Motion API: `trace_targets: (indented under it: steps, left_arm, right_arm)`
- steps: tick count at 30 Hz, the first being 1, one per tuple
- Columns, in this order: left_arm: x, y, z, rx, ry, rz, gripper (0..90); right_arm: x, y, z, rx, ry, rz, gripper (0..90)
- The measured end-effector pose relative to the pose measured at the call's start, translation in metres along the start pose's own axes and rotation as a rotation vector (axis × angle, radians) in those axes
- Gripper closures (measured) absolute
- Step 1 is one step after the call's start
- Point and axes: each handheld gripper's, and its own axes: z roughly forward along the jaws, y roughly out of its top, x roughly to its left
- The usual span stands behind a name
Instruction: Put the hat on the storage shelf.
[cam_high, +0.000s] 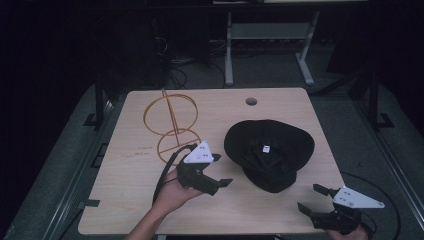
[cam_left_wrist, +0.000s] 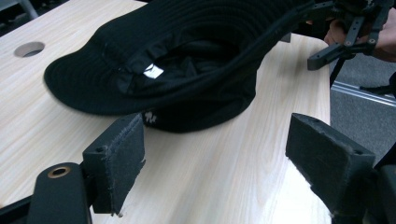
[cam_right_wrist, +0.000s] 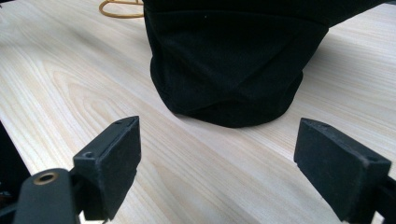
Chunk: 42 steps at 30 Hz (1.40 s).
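Table (cam_high: 125, 200): light wood-grain top with a round cable hole (cam_high: 251, 101) near its far edge, seen whole in the high view; the gripper views give only patches of grain.
Black bucket hat (cam_high: 268, 150): lies upside down right of centre, opening upward, brim spread wide; its long axis runs from far left to near right, crown end toward the near edge; the left gripper view shows its hollow and white inner label (cam_left_wrist: 153, 71); the right gripper view shows the crown's outer wall.
Gold wire stand (cam_high: 170, 122): two hoops on a stem, left of the hat.
Left gripper (cam_high: 220, 186): jaws spread, empty, just left of the hat.
Right gripper (cam_high: 312, 199): jaws spread, empty, at the near right corner.
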Motion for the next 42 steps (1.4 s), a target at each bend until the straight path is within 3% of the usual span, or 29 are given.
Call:
trace_targets:
  steps: [4,7,11,14,15,18,25,26,27,31,34,37,42]
  left_arm:
    - [0.002,0.013,0.018,0.031,-0.024,0.023,19.1]
    - [0.005,0.020,0.027,0.038,-0.057,0.010,19.1]
    - [0.009,0.026,0.034,0.045,-0.070,0.007,19.3]
    - [0.010,0.031,0.044,0.074,-0.077,0.026,20.8]
    - [0.009,0.034,0.052,0.118,-0.081,0.047,21.0]
    - [0.009,0.035,0.059,0.140,-0.084,0.064,21.8]
    - [0.007,0.035,0.074,0.165,-0.064,0.121,43.5]
    - [0.006,0.035,0.075,0.169,-0.060,0.132,43.5]
    - [0.007,0.034,0.077,0.194,-0.058,0.154,51.0]
    - [0.008,0.035,0.075,0.179,-0.067,0.154,62.3]
    - [0.009,0.035,0.075,0.178,-0.066,0.154,64.8]
    - [0.008,0.035,0.075,0.171,-0.079,0.160,71.3]
    - [0.007,0.036,0.073,0.132,-0.118,0.136,78.9]
  right_arm:
    - [-0.001,0.000,-0.002,-0.009,0.000,0.003,14.5]
    - [-0.001,-0.001,-0.001,-0.010,0.003,0.008,14.5]
    - [-0.002,-0.002,-0.002,-0.004,0.003,0.005,14.5]
    - [-0.003,-0.002,-0.004,-0.011,0.003,0.010,14.5]
    - [-0.003,-0.002,-0.004,-0.013,0.001,0.007,14.5]
    - [-0.002,-0.002,-0.004,-0.018,0.001,0.012,14.5]
    - [-0.001,-0.002,-0.006,-0.019,0.002,0.013,14.5]
    - [-0.001,-0.002,-0.006,-0.019,0.002,0.013,14.5]
    - [-0.001,-0.003,-0.007,-0.021,-0.003,0.020,14.5]
    - [-0.001,-0.004,-0.005,-0.022,0.003,0.028,14.5]
    - [-0.001,-0.003,-0.005,-0.017,0.000,0.025,14.5]
    - [0.001,-0.003,-0.006,-0.021,-0.006,0.025,14.5]
    - [0.000,-0.002,-0.006,-0.026,-0.023,0.036,14.4]
